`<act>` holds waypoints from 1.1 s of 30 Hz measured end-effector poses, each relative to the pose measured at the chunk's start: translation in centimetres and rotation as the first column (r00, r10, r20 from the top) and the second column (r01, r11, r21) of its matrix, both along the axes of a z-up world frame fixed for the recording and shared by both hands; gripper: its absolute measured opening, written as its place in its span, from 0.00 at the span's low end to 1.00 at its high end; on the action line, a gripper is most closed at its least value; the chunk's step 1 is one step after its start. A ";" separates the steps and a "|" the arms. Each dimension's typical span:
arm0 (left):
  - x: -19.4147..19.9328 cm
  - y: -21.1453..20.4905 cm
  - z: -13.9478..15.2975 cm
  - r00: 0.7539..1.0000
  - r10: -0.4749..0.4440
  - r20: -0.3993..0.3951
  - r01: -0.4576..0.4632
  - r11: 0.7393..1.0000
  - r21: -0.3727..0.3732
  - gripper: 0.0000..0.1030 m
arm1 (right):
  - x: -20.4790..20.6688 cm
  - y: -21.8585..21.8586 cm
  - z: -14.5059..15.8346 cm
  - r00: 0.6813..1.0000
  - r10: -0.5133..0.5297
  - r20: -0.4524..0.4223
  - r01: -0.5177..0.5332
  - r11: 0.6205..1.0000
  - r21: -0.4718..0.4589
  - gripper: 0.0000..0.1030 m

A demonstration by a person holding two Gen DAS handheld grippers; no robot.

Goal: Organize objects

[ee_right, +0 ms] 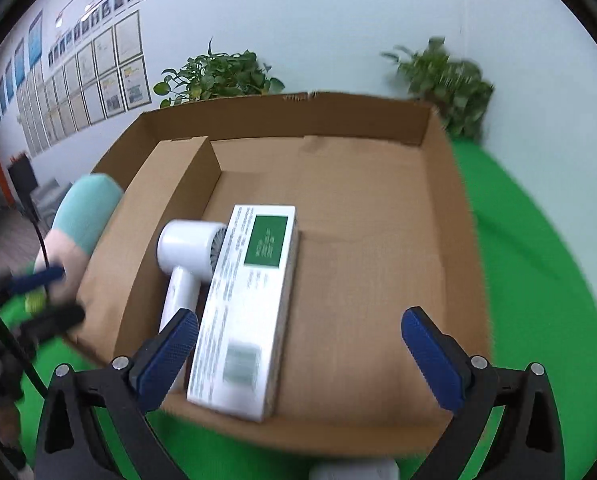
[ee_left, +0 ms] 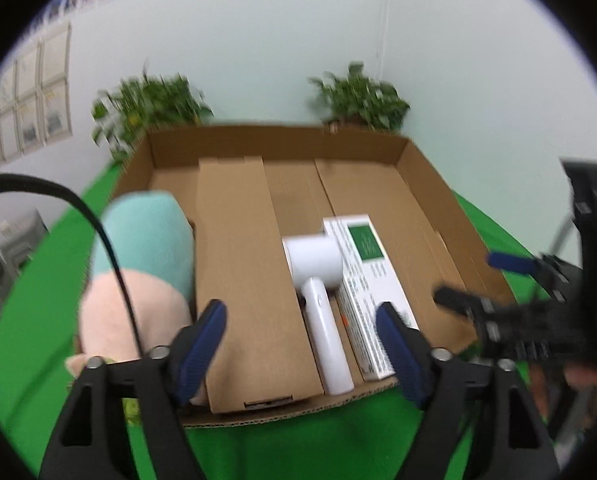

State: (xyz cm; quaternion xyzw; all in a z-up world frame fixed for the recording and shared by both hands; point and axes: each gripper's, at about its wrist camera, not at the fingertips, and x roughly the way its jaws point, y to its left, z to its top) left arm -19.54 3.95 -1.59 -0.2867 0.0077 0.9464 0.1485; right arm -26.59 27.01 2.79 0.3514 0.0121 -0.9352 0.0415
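Observation:
A shallow cardboard tray (ee_left: 282, 140) (ee_right: 282, 116) sits on a green cloth. Inside lie a white hair dryer (ee_left: 318, 276) (ee_right: 186, 252) and, touching its right side, a white box with a green label (ee_left: 362, 276) (ee_right: 254, 292). A long brown cardboard box (ee_left: 242, 264) (ee_right: 154, 216) lies along the left part of the tray. A teal and pink plush toy (ee_left: 138, 272) (ee_right: 78, 224) lies at the tray's left edge. My left gripper (ee_left: 302, 344) is open and empty over the tray's near edge. My right gripper (ee_right: 298, 356) is open and empty above the white box's near end.
Two potted plants (ee_left: 154, 108) (ee_left: 358, 96) stand behind the tray against a pale wall. The green cloth (ee_right: 538, 280) extends around the tray. The right half of the tray floor (ee_right: 378, 240) is bare cardboard. Each gripper shows in the other's view (ee_left: 518, 300) (ee_right: 38, 300).

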 end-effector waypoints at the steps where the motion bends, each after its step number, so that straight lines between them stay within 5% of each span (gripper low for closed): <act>1: 0.6 0.1 0.2 1.000 0.017 -0.026 -0.017 1.000 -0.009 0.78 | 1.4 0.0 0.3 1.000 0.002 -0.011 -0.002 1.000 0.010 1.00; 11: 5.0 0.6 1.0 0.990 0.092 -0.104 -0.093 0.996 0.002 0.78 | 10.9 -0.1 0.8 0.995 -0.061 -0.074 0.064 0.997 0.037 1.00; 24: 7.5 1.1 0.9 0.991 0.080 -0.110 -0.082 0.997 -0.012 0.77 | 17.2 -0.3 0.5 0.994 -0.049 -0.093 0.051 0.999 0.015 1.00; 25: 7.8 1.0 0.9 0.989 0.088 -0.120 -0.091 0.996 -0.012 0.74 | 17.7 -0.1 0.6 0.994 -0.050 -0.099 0.051 0.999 0.008 1.00; 27: 8.1 0.7 0.9 0.986 0.107 -0.126 -0.110 0.994 -0.013 0.20 | 18.2 0.0 0.7 0.994 -0.047 -0.099 0.047 0.999 -0.004 1.00; 28: 8.0 0.6 0.9 0.988 0.104 -0.111 -0.107 0.994 -0.016 0.11 | 18.4 0.1 0.7 0.994 -0.046 -0.095 0.045 0.999 -0.010 1.00; 32: 8.1 -0.1 0.8 0.987 0.114 -0.115 -0.114 0.993 0.004 0.11 | 19.2 0.3 0.5 0.995 -0.035 -0.095 0.033 0.999 -0.019 0.99; 33: 8.1 -0.2 0.8 0.986 0.124 -0.110 -0.124 0.992 0.001 0.29 | 19.5 0.2 0.6 0.994 -0.029 -0.101 0.027 0.999 -0.024 0.98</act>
